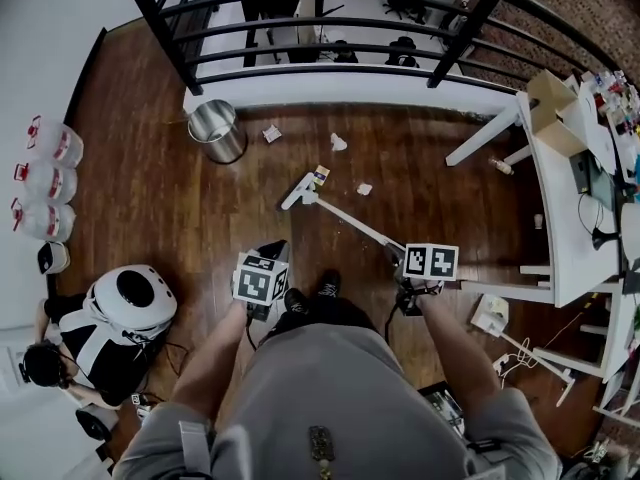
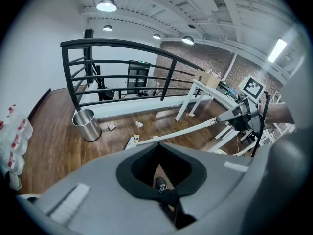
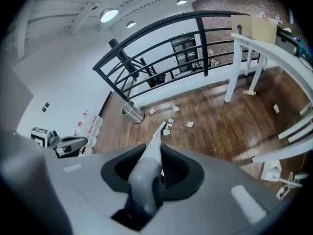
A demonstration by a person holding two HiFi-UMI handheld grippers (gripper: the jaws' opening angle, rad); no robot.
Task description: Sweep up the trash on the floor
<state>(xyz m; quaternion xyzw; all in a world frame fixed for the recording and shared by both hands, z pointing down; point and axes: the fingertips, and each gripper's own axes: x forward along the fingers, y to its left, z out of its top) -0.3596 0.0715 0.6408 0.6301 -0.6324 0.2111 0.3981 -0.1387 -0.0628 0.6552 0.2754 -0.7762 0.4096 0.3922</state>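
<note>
A white broom (image 1: 340, 213) slants across the wooden floor, its head (image 1: 300, 190) by a small box of trash (image 1: 320, 176). My right gripper (image 1: 400, 255) is shut on the broom's handle (image 3: 146, 168), which runs between the jaws toward the broom head (image 3: 161, 129). More scraps lie beyond: a wrapper (image 1: 271, 133), a crumpled paper (image 1: 338, 143) and a white piece (image 1: 364, 188). My left gripper (image 1: 270, 258) is at my left leg, its jaws (image 2: 161, 180) shut on a thin dark handle (image 2: 171, 202) whose lower end is hidden. A shoe (image 2: 160, 184) shows through the gap.
A steel bin (image 1: 217, 130) stands by the black railing (image 1: 330, 28). A white table (image 1: 565, 198) with clutter fills the right side. Water jugs (image 1: 45, 183) and a robot-like white device (image 1: 130, 303) sit at the left. Cables lie at the lower right (image 1: 520, 353).
</note>
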